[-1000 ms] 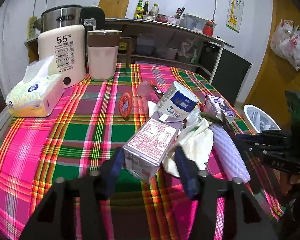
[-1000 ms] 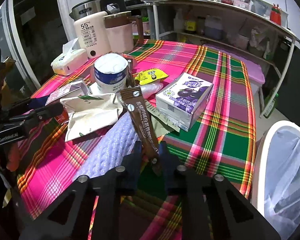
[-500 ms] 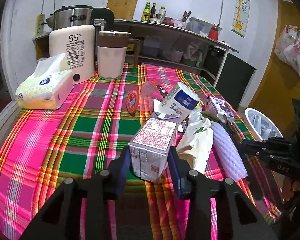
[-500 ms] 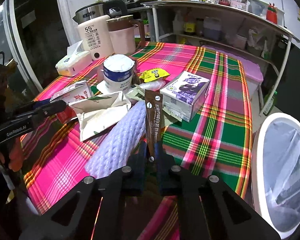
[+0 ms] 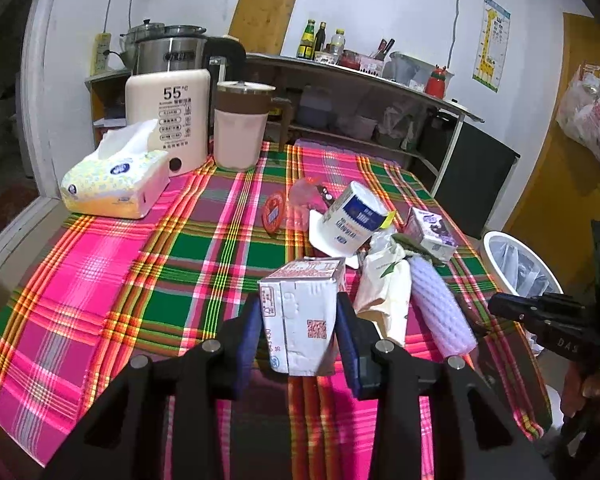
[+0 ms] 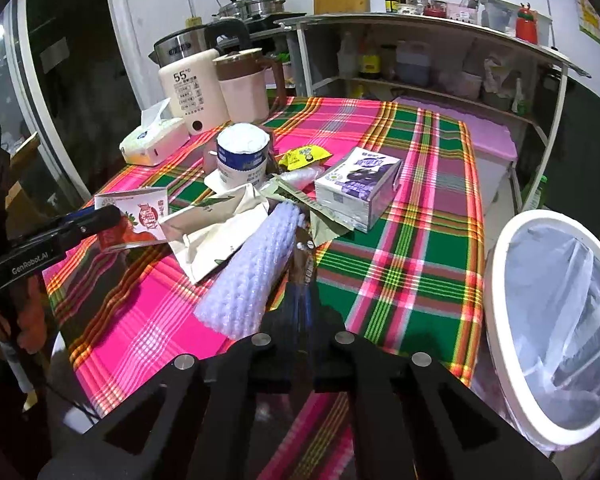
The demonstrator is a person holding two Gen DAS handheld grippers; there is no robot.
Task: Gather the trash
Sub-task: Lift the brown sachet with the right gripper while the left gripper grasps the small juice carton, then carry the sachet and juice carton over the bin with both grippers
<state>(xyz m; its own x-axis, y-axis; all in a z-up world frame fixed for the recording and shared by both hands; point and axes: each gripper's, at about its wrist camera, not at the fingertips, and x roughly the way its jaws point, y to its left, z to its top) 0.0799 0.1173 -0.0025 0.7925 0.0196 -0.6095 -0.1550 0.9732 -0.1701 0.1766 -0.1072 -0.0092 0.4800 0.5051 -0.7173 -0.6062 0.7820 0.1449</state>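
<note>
Your left tongs (image 5: 298,338) pinch the milk carton (image 5: 302,312) by its 2 side walls; their jaws have just been closing onto it, and it sits tilted at the near middle of the desk (image 5: 100,280), apparently just off the plaid cloth. Your right tongs (image 6: 300,300) are pressed together on the brown sachet (image 6: 302,258), a thin strip standing edge-on from the pads, just right of the lilac foam sleeve (image 6: 252,268).

The rest of the trash lies in a heap beyond: the cream paper bag (image 6: 216,232), the purple carton (image 6: 358,188), the blue-and-white tub (image 6: 242,158) and the yellow wrapper (image 6: 304,156).

The carton looks soft, so a harder squeeze could crush it and push out any leftover liquid; a looser one could let it rotate and slip. The sachet is held by a narrow end, so a quick swing may flick it free short of the white bin (image 6: 556,320), which stands off the desk's right edge. Watch the foam sleeve too: it touches the sachet's side and may roll off the near edge as you lift.

The cloth is loose and could drag. A tissue pack (image 5: 114,182), a white warmer (image 5: 168,120) and a pink jug (image 5: 240,124) stand far left; a cluttered shelf (image 5: 360,80) runs behind.
</note>
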